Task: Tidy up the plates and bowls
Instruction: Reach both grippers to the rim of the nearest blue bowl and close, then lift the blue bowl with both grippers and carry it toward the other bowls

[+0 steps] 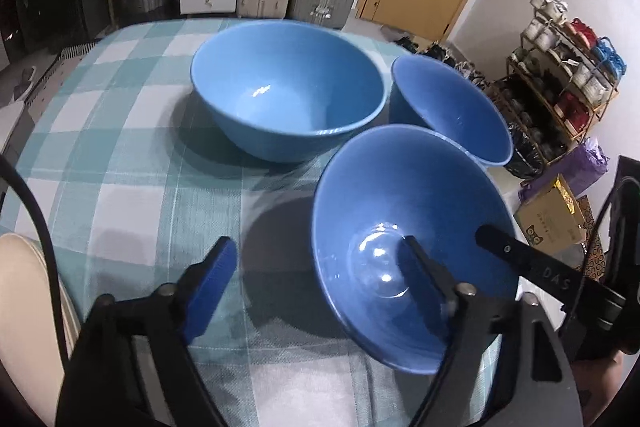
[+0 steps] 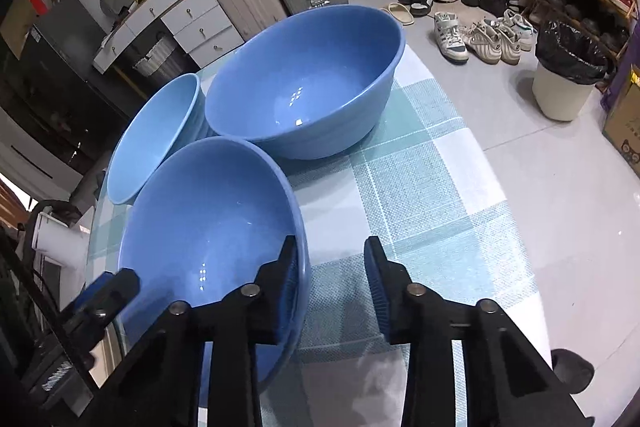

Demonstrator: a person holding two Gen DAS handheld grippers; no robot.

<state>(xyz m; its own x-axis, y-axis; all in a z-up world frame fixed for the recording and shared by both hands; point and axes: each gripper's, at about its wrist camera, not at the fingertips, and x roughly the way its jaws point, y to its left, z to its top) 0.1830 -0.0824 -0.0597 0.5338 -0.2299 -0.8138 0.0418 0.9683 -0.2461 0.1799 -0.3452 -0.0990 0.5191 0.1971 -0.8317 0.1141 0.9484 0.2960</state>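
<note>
In the left wrist view, the big bowl [image 1: 286, 89] sits upper centre on the checked desk [image 1: 120, 155], a small bowl [image 1: 448, 107] right of it, both unstacked (no plates visible), while the near bowl [image 1: 400, 239] at lower right has its rim straddled by the released left gripper [image 1: 316, 271] and right gripper [image 2: 332, 267] fingers.

Three glossy blue bowls crowded together: nearest blue bowl [image 2: 208, 227], smaller blue bowl [image 2: 156, 139] just behind, large deep blue bowl [image 2: 304, 83] beyond, almost no gap between. Open stretch of teal-and-white checked tablecloth [image 2: 420, 195] to the right; another bare patch [image 1: 140, 147] on the opposite side.
</note>
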